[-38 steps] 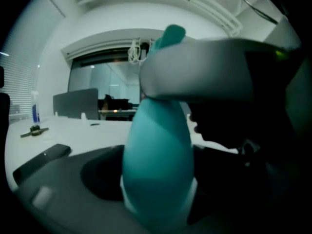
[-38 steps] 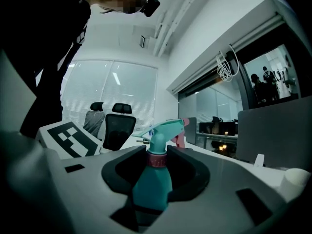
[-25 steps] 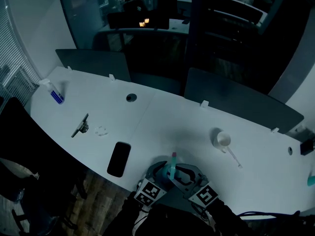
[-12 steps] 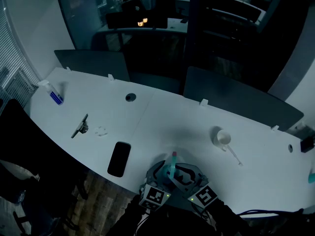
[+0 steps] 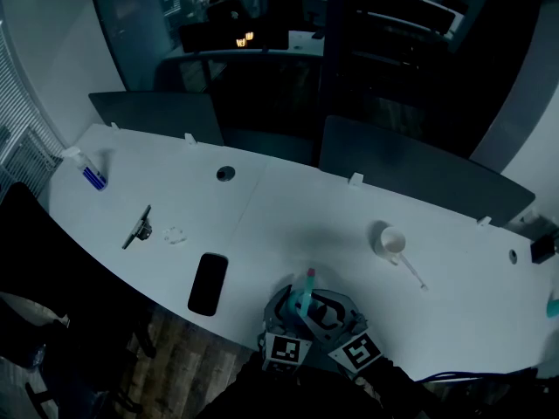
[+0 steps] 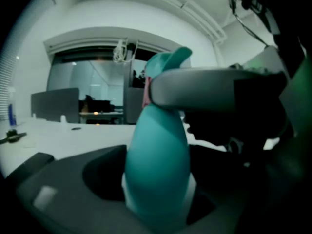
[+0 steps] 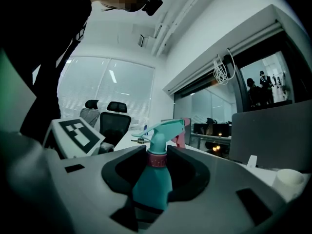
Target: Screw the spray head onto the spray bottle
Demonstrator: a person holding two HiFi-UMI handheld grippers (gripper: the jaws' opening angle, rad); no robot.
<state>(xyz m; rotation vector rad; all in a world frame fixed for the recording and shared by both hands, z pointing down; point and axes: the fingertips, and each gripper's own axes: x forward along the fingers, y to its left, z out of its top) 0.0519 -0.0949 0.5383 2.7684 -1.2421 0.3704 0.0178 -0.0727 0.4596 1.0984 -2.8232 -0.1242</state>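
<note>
Head view puts the spray bottle (image 5: 305,302) closest to the person, upright over the near edge of the table (image 5: 288,208), with both tools on it: the left gripper (image 5: 291,312) just to the bottle's left and the right gripper (image 5: 327,312) just to its right, their marker cubes side by side at the person's body and both pointing away across the table. Left gripper view shows its jaws standing wide and clamped on the fat teal body, while the right gripper's jaw crosses above at neck height. Right gripper view shows those jaws closed to about half width round the pink collar (image 7: 157,160) of the spray head (image 7: 163,129), whose nozzle sticks out above them. So the bottle's long axis runs vertically through both grips, body below, collar above, and I judge any further tightening must turn about that line, one hand twisting against the other. The collar looks seated on the neck; how far it is threaded I cannot tell. Beyond the bottle, a phone (image 5: 208,283) lies to its left, a cup (image 5: 393,242) farther off to its right, and a small blue-banded bottle (image 5: 87,173) far to its left
</note>
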